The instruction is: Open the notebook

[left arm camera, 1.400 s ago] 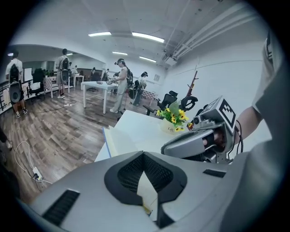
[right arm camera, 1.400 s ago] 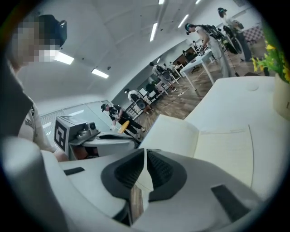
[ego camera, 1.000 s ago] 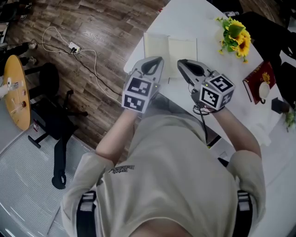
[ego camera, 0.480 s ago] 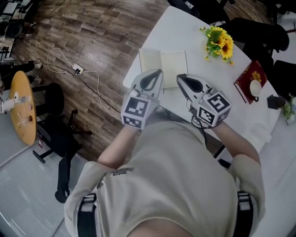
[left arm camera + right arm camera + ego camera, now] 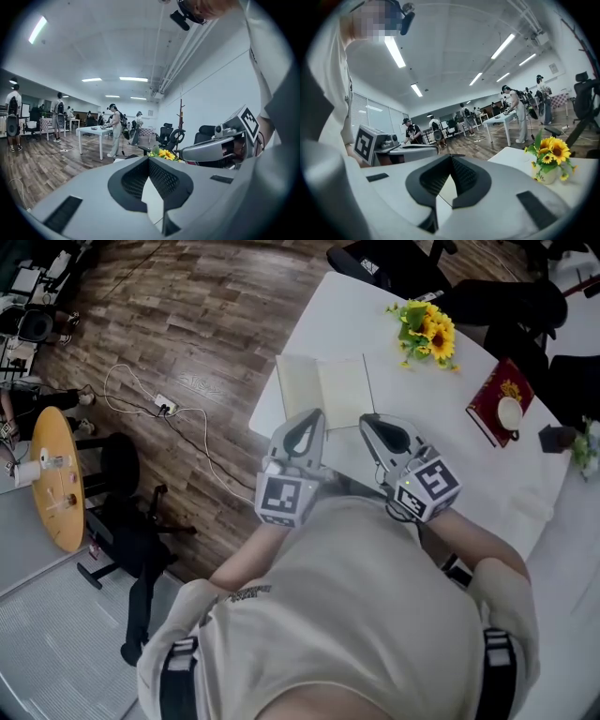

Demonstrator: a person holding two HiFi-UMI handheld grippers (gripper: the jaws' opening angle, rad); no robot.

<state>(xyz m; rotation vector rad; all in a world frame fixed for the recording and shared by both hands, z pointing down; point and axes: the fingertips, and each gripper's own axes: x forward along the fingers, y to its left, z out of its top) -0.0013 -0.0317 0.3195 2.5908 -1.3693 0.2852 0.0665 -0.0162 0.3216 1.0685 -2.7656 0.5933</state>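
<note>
Head view, notebook: the cream-paged open notebook is lying spread flat, pages up, beside the edge of the white worktop that borders the brown wooden floor.
Head view, left tool: the grey left tool, carrying a square-marker cube, is pointing at the notebook's near edge from the worktop's near corner.
Head view, right tool: the grey right tool is pointing the same way just beside it, at the notebook's near right corner.
Head view, other things: a bunch of yellow sunflowers is standing beyond the notebook, and a red hardcover book is lying toward the opposite edge with a white cup on it.
Left gripper view, left tool: the left tool is showing its jaws pressing together at the tips, gripping nothing.
Left gripper view, surroundings: the sunflowers are showing past the tips, and the right tool is sitting alongside.
Right gripper view, right tool: the right tool is likewise showing its jaws meeting, nothing between them.
Right gripper view, surroundings: the sunflowers are standing on the worktop, and the left tool is sitting alongside.
</note>
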